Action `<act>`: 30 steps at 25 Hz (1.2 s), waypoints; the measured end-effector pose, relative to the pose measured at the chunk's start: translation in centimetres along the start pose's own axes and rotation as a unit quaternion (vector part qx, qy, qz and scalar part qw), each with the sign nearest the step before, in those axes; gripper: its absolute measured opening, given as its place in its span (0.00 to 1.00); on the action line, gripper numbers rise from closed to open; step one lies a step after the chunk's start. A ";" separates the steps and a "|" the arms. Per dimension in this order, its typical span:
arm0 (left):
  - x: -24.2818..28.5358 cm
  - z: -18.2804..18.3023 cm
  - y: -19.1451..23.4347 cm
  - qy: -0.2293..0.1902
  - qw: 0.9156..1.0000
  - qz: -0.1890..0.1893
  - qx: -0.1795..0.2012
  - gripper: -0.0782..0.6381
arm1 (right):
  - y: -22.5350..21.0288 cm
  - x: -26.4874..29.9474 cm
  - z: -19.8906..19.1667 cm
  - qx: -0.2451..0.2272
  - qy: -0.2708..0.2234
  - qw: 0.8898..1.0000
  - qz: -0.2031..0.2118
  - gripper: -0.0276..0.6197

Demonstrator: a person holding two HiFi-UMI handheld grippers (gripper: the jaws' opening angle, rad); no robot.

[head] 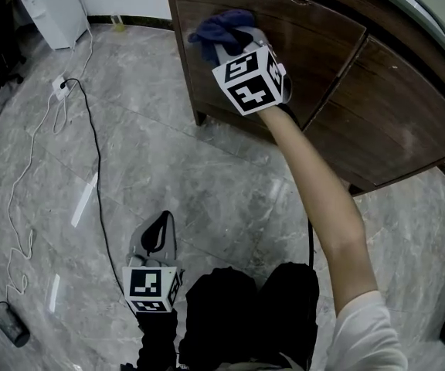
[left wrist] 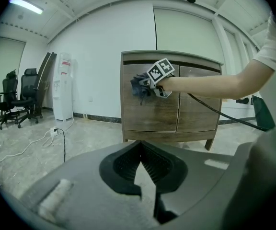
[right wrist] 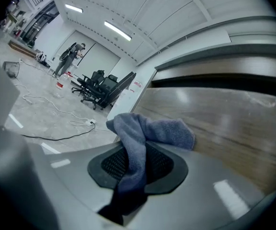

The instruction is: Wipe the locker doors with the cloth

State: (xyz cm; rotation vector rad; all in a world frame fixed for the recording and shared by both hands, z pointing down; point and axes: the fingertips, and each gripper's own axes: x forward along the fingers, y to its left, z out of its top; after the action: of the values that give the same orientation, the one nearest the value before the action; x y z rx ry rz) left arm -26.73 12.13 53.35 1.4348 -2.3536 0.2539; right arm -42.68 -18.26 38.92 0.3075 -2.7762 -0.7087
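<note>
Your right hand-held gripper [right wrist: 135, 166] is clamped on blue cloth [right wrist: 150, 130], with cloth against upper part of left-hand locker door [head: 307, 37]. Your left hand-held gripper [left wrist: 140, 169] has jaws together, empty, low over floor. Judgement: wiping under way; right-hand locker door [head: 396, 107] probably still to do.

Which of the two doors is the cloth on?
The door nearer the water dispenser: the cloth in the right claw presses its upper part; the other door is bare.

I see soft fuzzy blue cloth [right wrist: 147, 131]; brown wood locker door [right wrist: 224, 123], smooth, bit shiny; grey stone floor [head: 176, 168], glossy.
</note>
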 end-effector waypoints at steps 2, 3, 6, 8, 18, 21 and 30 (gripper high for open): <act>-0.1 -0.2 0.4 0.002 1.000 0.003 0.000 0.11 | 1.1 0.6 -1.4 0.002 0.008 1.000 0.005 0.18; -0.2 -0.3 0.6 0.003 1.000 0.005 0.000 0.11 | 1.6 0.9 -2.0 0.005 0.012 1.000 0.008 0.18; -0.3 -0.6 1.0 0.006 1.000 0.009 -0.001 0.11 | 3.1 1.5 -3.8 0.011 0.024 0.999 0.018 0.18; -0.3 -0.7 1.1 0.006 1.000 0.009 -0.002 0.11 | 4.1 2.0 -5.1 0.013 0.033 0.999 0.026 0.18; -0.3 -1.4 2.2 0.016 1.000 0.016 -0.002 0.11 | 8.7 4.5 -11.4 0.023 0.084 0.994 0.063 0.18; 0.0 -1.7 2.3 0.019 1.000 0.017 -0.004 0.11 | 9.6 5.2 -12.7 0.029 0.093 0.993 0.068 0.18; 0.4 -2.9 2.6 0.030 0.999 0.019 -0.010 0.11 | 12.5 6.5 -16.4 0.043 0.121 0.988 0.088 0.18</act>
State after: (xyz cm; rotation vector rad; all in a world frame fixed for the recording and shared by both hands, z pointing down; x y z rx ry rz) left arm -28.51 13.99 56.24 1.3561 -2.3290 0.2785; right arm -45.64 -16.50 60.29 0.1501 -2.5660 -0.4748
